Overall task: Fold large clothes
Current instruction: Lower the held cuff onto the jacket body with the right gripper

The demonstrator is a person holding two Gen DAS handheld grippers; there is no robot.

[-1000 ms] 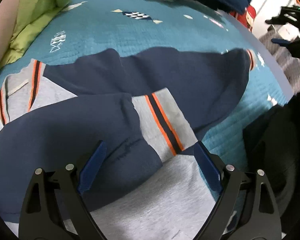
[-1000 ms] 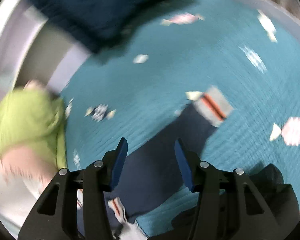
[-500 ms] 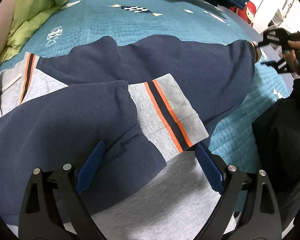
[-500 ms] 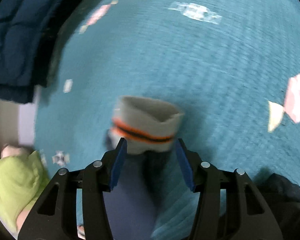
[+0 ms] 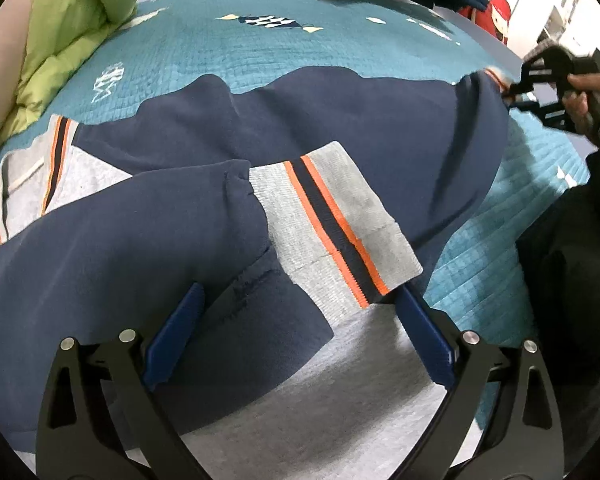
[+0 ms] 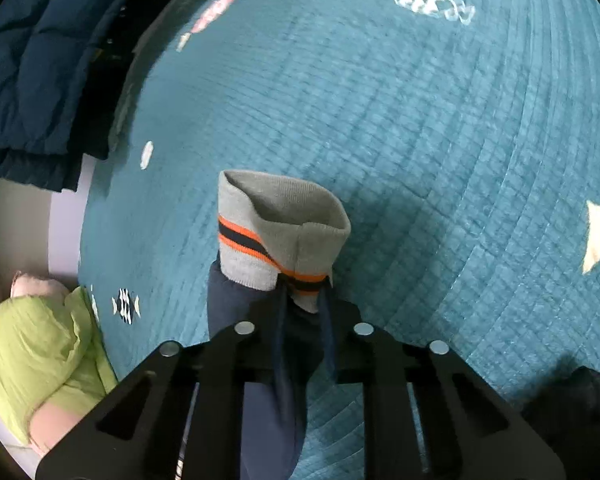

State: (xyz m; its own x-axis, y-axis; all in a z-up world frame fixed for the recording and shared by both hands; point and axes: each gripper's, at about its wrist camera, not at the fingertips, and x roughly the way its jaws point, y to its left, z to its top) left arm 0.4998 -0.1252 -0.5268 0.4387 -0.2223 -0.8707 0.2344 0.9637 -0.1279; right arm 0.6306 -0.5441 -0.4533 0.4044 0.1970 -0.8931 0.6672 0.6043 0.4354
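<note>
Right gripper (image 6: 302, 308) has just closed on the sweatshirt's far cuff (image 6: 280, 236), frame centre. Left gripper (image 5: 296, 332) is wide open, low over the folded sleeve cuff (image 5: 332, 232) on the sweatshirt (image 5: 340, 128), mid-frame on the teal quilt (image 5: 260, 52).

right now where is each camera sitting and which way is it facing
Left wrist: on the open left gripper, looking down at the sweatshirt on the bed cover; the person's hand shows far right.
Right wrist: on the right gripper, looking down at the cuff it has just been closing on.
Shared: the same sweatshirt, bed cover and green bedding.
</note>
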